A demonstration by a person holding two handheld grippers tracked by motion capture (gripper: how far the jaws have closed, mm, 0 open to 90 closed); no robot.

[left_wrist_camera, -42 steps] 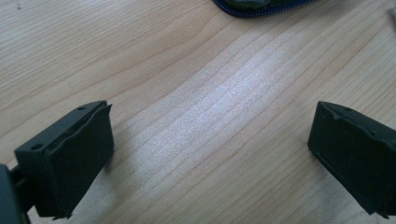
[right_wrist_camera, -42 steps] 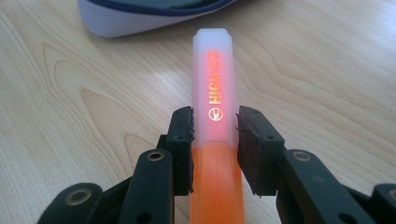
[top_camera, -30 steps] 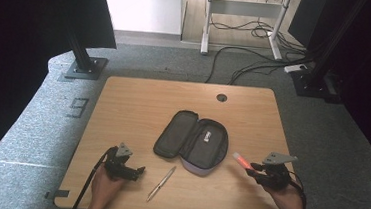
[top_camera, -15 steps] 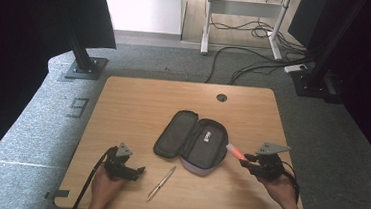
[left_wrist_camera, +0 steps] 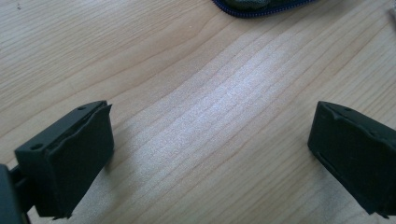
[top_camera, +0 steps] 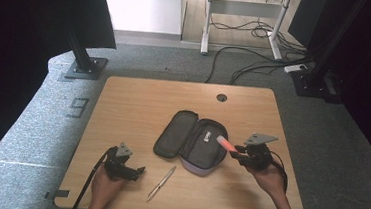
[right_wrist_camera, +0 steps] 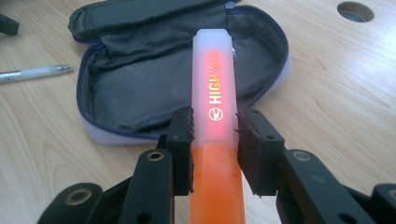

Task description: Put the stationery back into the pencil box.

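Reading "HIGH", orange highlighter (right_wrist_camera: 216,116) between right gripper (right_wrist_camera: 214,135) jaws.

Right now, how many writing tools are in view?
2. An orange highlighter with a translucent cap is clamped in the right tongs above the open dark fabric pencil case. A slim silver pen lies on the wooden table.

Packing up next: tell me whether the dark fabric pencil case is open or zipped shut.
Open. The dark fabric pencil case lies unzipped with its lid flap folded back flat on the wooden table, its grey lining bare in the right gripper view.
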